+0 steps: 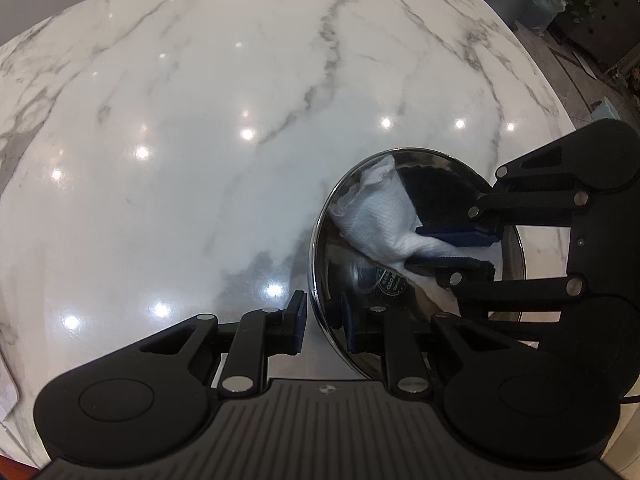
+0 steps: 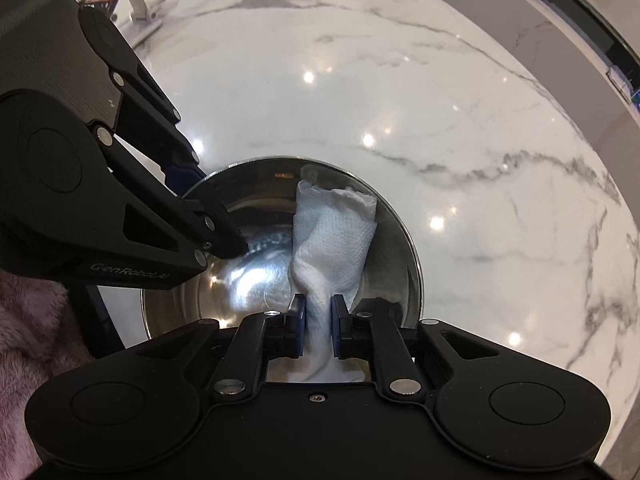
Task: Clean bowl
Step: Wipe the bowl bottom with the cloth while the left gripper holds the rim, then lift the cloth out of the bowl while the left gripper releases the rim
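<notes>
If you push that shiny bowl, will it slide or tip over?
Probably slides: the steel bowl looks smooth and sits on glossy marble table. It may also tip, since its sides are rounded. That's likely why the left gripper clamps its rim while the right gripper wipes.

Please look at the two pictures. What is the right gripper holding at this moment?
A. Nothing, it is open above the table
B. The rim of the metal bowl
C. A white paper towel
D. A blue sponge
C: the right gripper is shut on the white paper towel, whose free end lies inside the metal bowl; the left gripper holds the bowl's rim.
</notes>
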`<control>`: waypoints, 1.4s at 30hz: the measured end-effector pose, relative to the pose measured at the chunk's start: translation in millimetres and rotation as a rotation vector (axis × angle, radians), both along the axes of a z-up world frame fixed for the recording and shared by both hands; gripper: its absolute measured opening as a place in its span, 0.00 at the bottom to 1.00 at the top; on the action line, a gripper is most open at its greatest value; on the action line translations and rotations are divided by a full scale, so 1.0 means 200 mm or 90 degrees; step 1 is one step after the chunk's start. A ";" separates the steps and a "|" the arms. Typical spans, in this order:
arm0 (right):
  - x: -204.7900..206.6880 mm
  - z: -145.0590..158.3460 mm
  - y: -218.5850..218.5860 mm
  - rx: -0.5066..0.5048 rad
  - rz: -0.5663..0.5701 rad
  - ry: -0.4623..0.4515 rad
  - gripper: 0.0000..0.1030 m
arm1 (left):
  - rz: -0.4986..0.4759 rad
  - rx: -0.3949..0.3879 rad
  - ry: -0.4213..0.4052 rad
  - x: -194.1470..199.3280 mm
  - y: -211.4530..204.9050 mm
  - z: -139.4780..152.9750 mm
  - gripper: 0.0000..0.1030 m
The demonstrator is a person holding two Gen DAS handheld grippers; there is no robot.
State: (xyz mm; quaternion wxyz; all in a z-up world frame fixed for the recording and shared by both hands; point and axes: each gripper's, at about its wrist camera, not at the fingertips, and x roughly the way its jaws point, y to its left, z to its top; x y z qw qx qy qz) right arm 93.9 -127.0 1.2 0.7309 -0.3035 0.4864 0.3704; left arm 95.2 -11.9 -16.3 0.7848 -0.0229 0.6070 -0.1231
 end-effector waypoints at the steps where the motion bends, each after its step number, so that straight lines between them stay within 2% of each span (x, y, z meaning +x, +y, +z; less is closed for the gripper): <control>1: 0.00 0.00 0.00 0.010 -0.004 -0.002 0.11 | 0.001 0.002 -0.001 0.00 0.00 0.00 0.17; 8: 0.02 -0.01 0.02 0.058 -0.033 -0.021 0.11 | 0.007 0.013 -0.006 0.02 0.01 0.00 0.17; 10: 0.02 -0.01 0.03 0.055 -0.036 -0.033 0.10 | 0.012 0.008 -0.004 0.02 0.02 0.00 0.17; 16: 0.03 0.00 0.07 0.006 -0.034 -0.123 0.10 | 0.038 0.006 -0.012 0.03 0.05 0.00 0.17; 21: 0.03 0.06 0.06 0.008 -0.044 -0.170 0.09 | 0.068 -0.007 -0.017 0.03 0.08 0.00 0.17; 28: 0.01 0.14 0.03 0.021 -0.061 -0.199 0.09 | 0.088 -0.022 -0.035 0.03 0.10 0.01 0.17; 30: 0.01 0.18 0.00 0.020 -0.087 -0.218 0.09 | 0.090 -0.019 -0.043 0.03 0.10 0.02 0.17; 36: 0.04 0.29 -0.17 0.070 -0.172 -0.208 0.10 | 0.094 -0.005 -0.061 0.02 0.10 0.03 0.20; 40: 0.05 0.27 -0.26 0.086 -0.229 -0.201 0.10 | 0.084 0.009 -0.071 0.02 0.08 0.04 0.26; 42: 0.05 0.23 -0.35 0.124 -0.288 -0.163 0.10 | 0.077 0.002 -0.068 0.01 0.08 0.03 0.31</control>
